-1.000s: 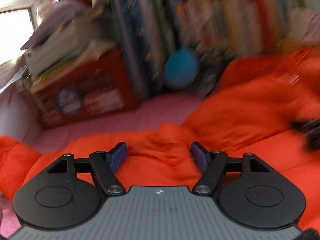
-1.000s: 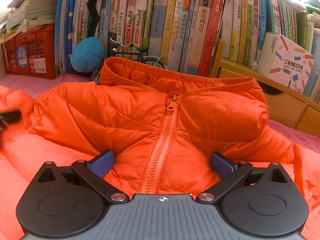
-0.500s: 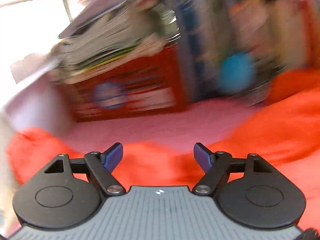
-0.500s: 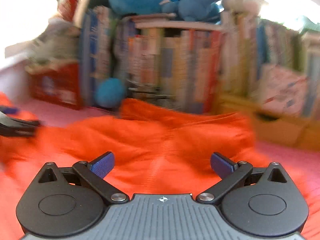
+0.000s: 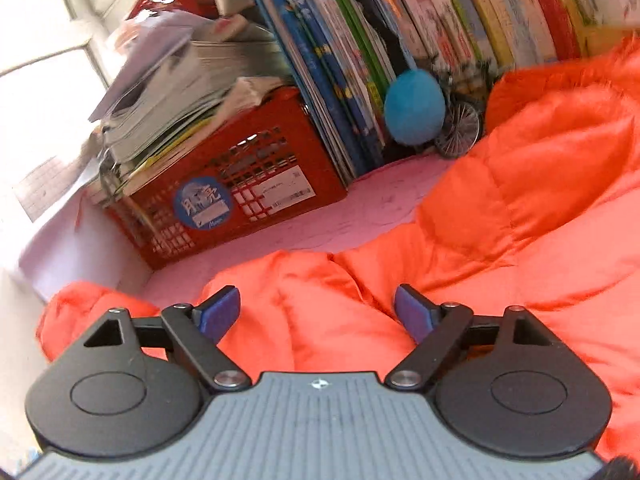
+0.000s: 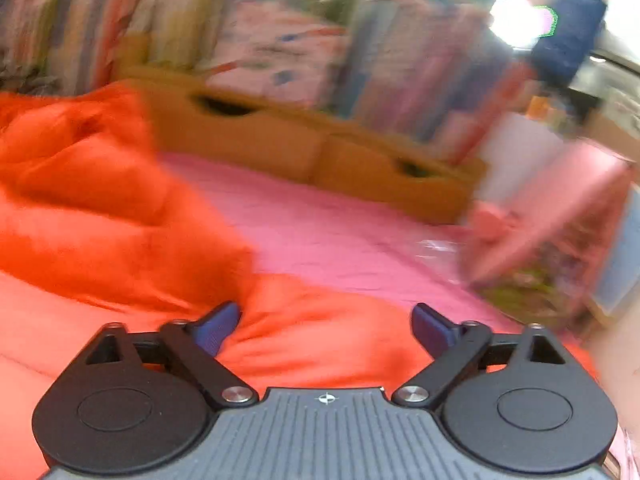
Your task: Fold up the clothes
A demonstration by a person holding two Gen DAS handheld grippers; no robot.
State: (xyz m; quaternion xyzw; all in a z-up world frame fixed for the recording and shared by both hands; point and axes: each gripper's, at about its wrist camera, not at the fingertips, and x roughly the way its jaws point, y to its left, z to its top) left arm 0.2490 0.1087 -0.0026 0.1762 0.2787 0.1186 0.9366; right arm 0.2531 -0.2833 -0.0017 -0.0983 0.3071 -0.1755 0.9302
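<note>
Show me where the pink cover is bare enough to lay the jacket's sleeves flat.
Bare pink cover lies between the orange jacket and the wooden drawers. A narrower strip runs between the jacket and the red crate. Books crowd the back.

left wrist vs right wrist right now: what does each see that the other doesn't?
Left wrist only: the red crate with stacked papers on top, the upright books, a blue plush ball, and the open left tool.

Right wrist only, heavily blurred: wooden drawers and the open right tool.

Both: the orange puffer jacket lying on the pink cover, with each tool's fingers spread over orange fabric and gripping nothing.
</note>
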